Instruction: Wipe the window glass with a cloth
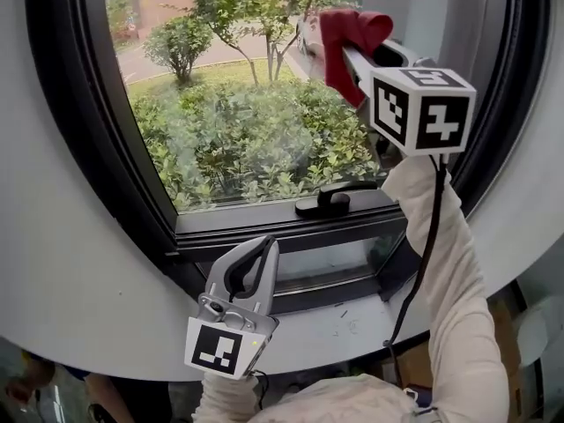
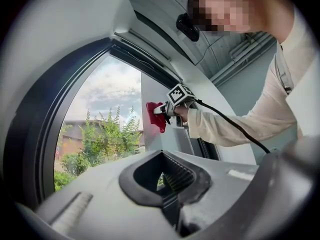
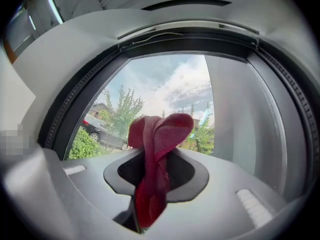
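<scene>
The window glass fills the upper head view, with shrubs and a tree behind it. A red cloth is bunched at the glass's upper right, and my right gripper is shut on it, held up on a cream sleeve. In the right gripper view the cloth stands up between the jaws, facing the glass. My left gripper hangs low by the sill with its jaws together and nothing in them. In the left gripper view, the left gripper looks up at the red cloth.
A black window handle lies on the lower frame rail. The dark window frame curves round the glass, with white wall outside it. A white sill runs below. A black cable hangs from the right gripper.
</scene>
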A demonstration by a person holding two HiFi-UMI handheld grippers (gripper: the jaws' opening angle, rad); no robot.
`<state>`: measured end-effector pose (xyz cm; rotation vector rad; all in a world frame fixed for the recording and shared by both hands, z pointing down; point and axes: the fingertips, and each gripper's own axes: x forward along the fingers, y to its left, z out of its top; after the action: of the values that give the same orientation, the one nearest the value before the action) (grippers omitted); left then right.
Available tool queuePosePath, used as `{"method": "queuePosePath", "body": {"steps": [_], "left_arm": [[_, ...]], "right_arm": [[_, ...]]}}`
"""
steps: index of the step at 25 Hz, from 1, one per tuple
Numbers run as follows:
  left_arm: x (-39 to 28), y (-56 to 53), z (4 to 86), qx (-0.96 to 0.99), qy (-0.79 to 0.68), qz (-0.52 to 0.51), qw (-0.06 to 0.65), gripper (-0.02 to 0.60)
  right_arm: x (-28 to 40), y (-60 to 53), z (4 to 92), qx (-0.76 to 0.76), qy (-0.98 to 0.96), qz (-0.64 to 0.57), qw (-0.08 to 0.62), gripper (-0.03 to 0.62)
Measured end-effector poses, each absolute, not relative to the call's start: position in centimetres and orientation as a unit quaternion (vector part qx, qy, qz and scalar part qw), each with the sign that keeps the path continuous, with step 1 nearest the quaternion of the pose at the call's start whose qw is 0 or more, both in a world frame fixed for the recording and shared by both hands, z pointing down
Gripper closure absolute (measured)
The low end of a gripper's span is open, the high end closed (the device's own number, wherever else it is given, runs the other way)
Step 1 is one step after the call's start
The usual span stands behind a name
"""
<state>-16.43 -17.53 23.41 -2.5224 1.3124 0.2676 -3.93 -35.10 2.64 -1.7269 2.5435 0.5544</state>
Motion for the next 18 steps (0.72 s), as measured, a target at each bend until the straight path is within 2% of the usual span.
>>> {"method": "queuePosePath", "body": {"steps": [7, 18], "left_arm": [[-15.3, -18.1, 22.4, -0.878, 0.442, 0.091, 0.159, 0.581], [-8.7, -20.9, 15.4, -0.878, 0.418, 0.105, 0.206, 0.581]], "right_arm": [[-3.3, -35.7, 6.5, -0.547, 0.822, 0.158, 0.011, 0.470], [-1.5, -36.0, 6.7, -0.528, 0.830, 0.181, 0.001, 0.468]]}}
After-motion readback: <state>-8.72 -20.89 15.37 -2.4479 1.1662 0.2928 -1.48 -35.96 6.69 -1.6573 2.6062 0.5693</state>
